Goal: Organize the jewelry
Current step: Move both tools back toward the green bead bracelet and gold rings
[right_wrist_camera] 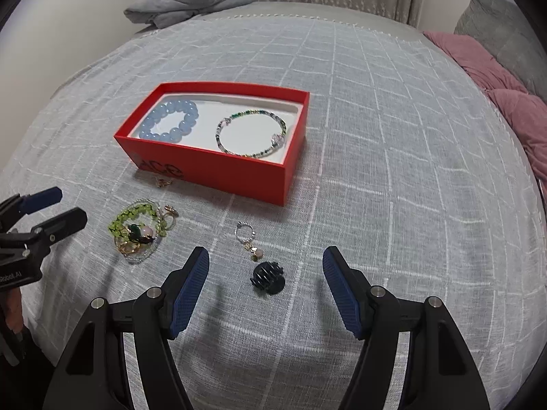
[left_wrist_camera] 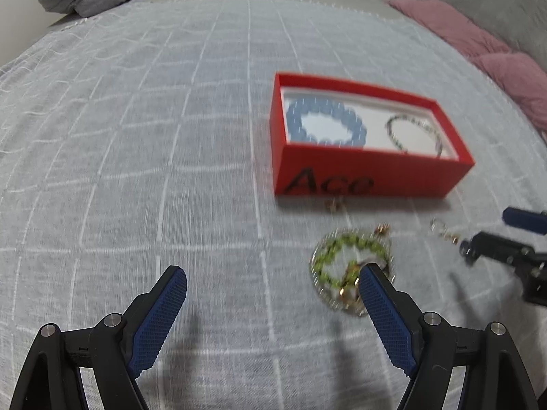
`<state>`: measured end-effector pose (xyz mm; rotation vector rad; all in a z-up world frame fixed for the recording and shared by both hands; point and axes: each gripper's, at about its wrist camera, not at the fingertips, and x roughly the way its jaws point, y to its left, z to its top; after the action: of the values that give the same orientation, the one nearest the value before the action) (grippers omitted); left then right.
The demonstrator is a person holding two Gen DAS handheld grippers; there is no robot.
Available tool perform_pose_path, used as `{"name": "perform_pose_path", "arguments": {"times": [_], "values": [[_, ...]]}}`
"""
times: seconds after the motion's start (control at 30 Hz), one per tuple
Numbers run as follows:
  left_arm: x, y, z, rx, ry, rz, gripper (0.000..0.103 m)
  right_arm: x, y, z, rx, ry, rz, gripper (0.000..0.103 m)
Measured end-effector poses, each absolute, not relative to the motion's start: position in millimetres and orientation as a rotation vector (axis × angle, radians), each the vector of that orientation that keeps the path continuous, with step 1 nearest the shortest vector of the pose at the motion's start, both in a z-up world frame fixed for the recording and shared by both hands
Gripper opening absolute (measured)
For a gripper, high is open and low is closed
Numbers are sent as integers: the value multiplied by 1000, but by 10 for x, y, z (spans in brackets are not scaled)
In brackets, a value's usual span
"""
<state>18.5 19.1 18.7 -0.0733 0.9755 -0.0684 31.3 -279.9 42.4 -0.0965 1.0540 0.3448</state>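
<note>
**Two bracelets boxed, the rest loose on the cloth**

Two bracelets lie inside the red box: a blue bead bracelet at its left end and a thin green-beaded bracelet at its right end, apart from each other on the white lining. The box sits on a grey checked cloth.

In front of the box, a tangle of green beads and gold pieces lies on the cloth. A small silver ring with a charm lies to its right, and a dark hair claw just below that charm. A tiny gold piece rests right at the box's front wall.

The left gripper has its fingers spread wide with nothing between them; in the left wrist view its right finger overlaps the near edge of the green tangle, though contact cannot be told through the blur. The right gripper is also wide apart and empty, with the hair claw lying between its fingertips and the charm just beyond.
</note>
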Motion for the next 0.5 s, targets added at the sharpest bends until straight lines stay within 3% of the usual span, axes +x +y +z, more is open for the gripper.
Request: {"name": "perform_pose_path", "arguments": {"times": [0.4, 0.5], "values": [[169, 236, -53, 46, 1051, -76, 85, 265, -2707, 299, -156, 1062, 325, 72], [151, 232, -68, 51, 1056, -98, 80, 288, -2669, 307, -160, 1058, 334, 72]]}}
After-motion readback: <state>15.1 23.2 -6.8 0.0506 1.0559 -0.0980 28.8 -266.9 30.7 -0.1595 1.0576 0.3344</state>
